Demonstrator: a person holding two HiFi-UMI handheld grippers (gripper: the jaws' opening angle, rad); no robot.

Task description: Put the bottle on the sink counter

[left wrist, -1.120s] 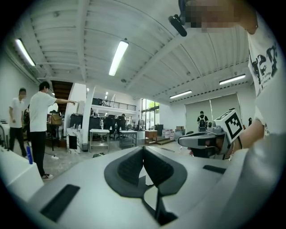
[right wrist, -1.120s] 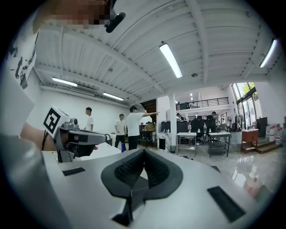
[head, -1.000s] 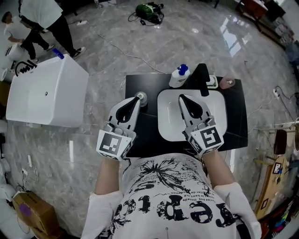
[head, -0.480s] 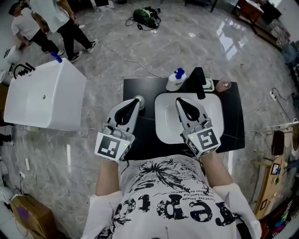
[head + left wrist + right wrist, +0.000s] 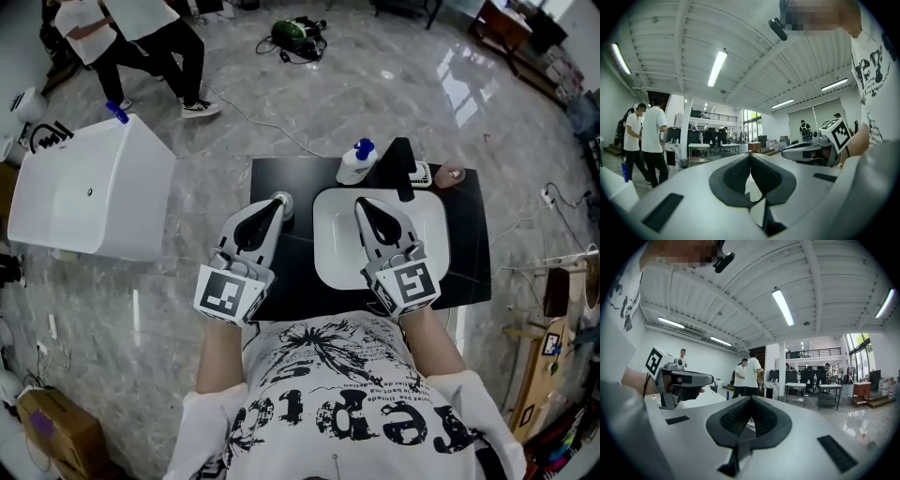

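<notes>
A white bottle with a blue cap (image 5: pixel 357 161) stands at the back of the black sink counter (image 5: pixel 473 253), just left of the black tap (image 5: pixel 402 163) and behind the white basin (image 5: pixel 431 220). My left gripper (image 5: pixel 274 202) is shut and empty over the counter's left part, its tip beside a small round metal piece (image 5: pixel 282 199). Shut and empty as well, my right gripper (image 5: pixel 362 201) hovers over the basin. The bottle does not show in either gripper view; the left gripper view has its shut tips (image 5: pixel 750 157) against the hall, as does the right gripper view (image 5: pixel 751 401).
A large white tub (image 5: pixel 89 192) stands on the floor to the left. Two people (image 5: pixel 141 37) walk at the back left. Small items (image 5: pixel 441 173) lie on the counter's back right. Cables and a green bag (image 5: pixel 300 21) lie on the marble floor beyond.
Both grippers stay shut and almost still over the counter. The people at the back left have walked to the right. The head view has shifted slightly.
</notes>
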